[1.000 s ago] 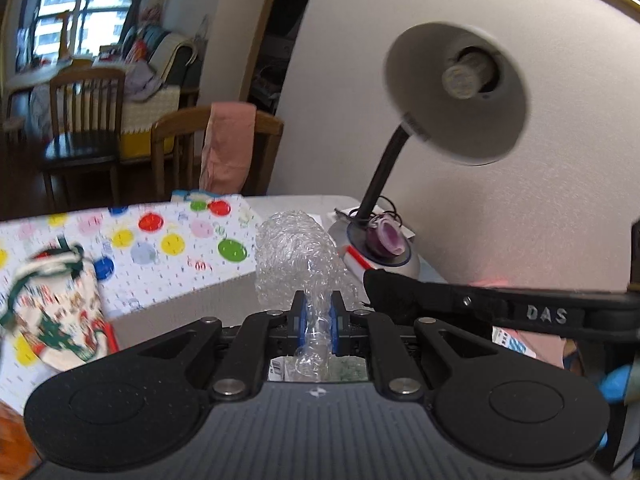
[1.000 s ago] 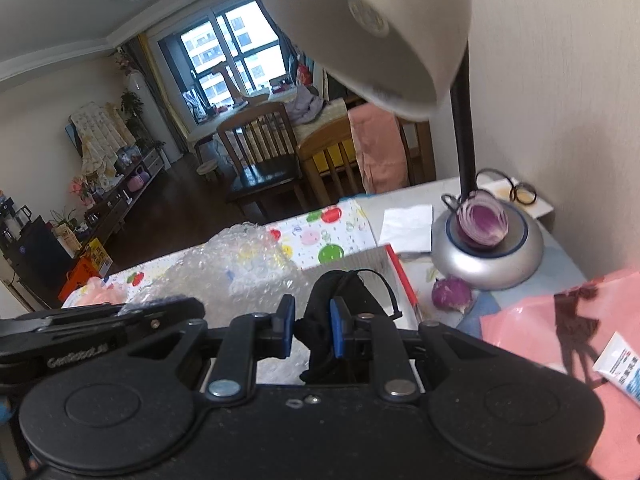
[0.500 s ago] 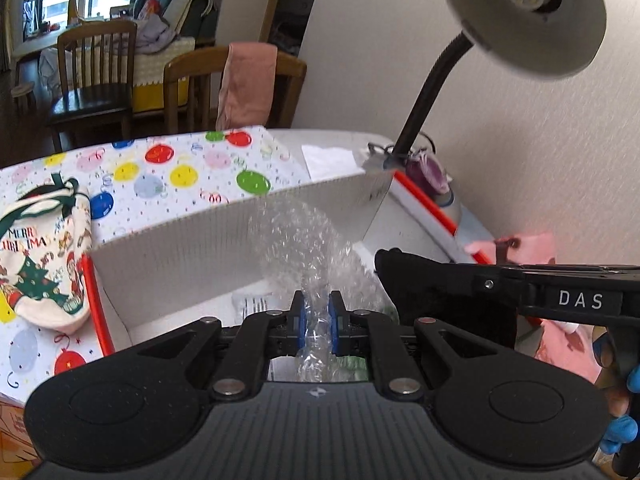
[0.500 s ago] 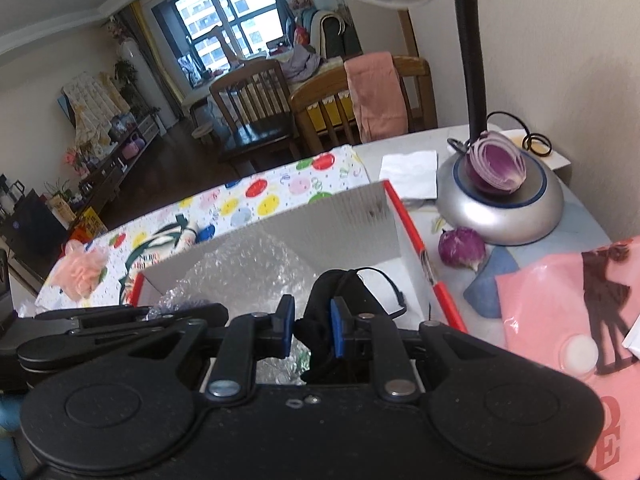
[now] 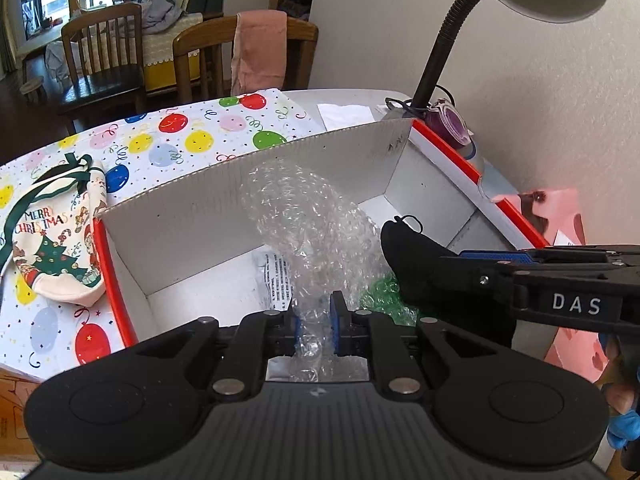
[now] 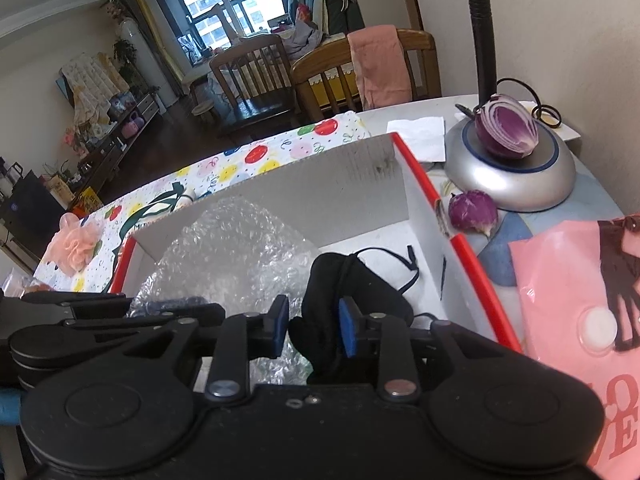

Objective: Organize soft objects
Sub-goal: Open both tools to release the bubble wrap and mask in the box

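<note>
A white cardboard box (image 5: 192,216) with red rims stands open on the table. My left gripper (image 5: 316,320) is shut on a crumpled sheet of clear bubble wrap (image 5: 312,232), which reaches down into the box over some papers. My right gripper (image 6: 314,328) is inside the box to its right. Its jaws are opening, and a black cloth pouch (image 6: 344,280) with a thin cord lies loosely between the blue pads on the box floor. In the left wrist view the right gripper (image 5: 460,268) and black pouch (image 5: 412,256) sit beside the wrap.
A Christmas drawstring pouch (image 5: 52,248) lies on a balloon-print cloth (image 5: 180,136) left of the box. A desk lamp (image 5: 436,60) stands at the back right with a halved red onion (image 6: 506,132) on its base. A pink bag (image 6: 572,300) lies right; a peach scrunchie (image 6: 74,248) far left.
Both grippers have come down into the box with the bubble wrap and the black pouch. The right gripper's pads have spread apart around the pouch.
</note>
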### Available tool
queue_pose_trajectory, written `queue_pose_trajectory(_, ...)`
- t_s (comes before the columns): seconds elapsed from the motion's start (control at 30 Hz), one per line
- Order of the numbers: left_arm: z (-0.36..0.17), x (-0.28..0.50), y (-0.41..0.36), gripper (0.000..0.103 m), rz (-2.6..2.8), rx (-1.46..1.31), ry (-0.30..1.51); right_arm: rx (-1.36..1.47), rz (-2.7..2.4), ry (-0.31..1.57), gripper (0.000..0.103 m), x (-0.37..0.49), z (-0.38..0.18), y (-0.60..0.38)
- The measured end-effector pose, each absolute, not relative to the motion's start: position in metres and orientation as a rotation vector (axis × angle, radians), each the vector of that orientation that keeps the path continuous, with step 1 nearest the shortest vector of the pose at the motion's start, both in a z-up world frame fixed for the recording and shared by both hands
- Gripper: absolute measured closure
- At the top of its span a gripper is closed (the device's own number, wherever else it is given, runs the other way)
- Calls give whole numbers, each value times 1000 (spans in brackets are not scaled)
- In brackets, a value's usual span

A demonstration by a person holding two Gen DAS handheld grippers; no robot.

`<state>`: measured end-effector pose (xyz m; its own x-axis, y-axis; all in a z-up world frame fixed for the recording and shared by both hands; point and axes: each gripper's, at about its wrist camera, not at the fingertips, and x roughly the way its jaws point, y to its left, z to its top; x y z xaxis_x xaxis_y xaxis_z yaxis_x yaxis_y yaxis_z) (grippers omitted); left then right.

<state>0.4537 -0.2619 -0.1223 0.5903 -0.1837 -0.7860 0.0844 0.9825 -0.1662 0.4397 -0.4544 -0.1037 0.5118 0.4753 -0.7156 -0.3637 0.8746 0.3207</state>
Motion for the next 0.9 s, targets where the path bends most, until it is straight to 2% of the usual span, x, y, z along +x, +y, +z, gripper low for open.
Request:
queue_pose_trajectory(0.07, -121, 451, -263, 88, -151, -107, 928, 133, 508, 906, 71, 437, -104, -453)
queue_pose_trajectory(0.1, -121, 450, -263, 83, -150, -102, 928, 132, 509, 907, 69, 437, -104, -452)
queue_pose_trajectory(0.17, -120, 449, -264, 65, -142, -90, 927, 132, 510, 903, 64, 435, -103, -452)
queue_pose_trajectory(0.2, -118, 448, -264, 41, -142, -87, 923, 132, 509, 901, 60, 435, -103, -452)
queue_pose_trajectory(0.23, -117, 446, -264, 31, -143, -88, 916, 131, 510, 898, 58, 434, -102, -452)
queue_pose_trajectory(0.47, -103, 436, -257, 29, -120, -100, 875, 122, 513, 859, 42, 421, -87, -456)
queue_pose_trajectory(0.9, -56, 389, -245, 29, -154, -76, 731, 116, 529, 736, 32, 379, -36, -461)
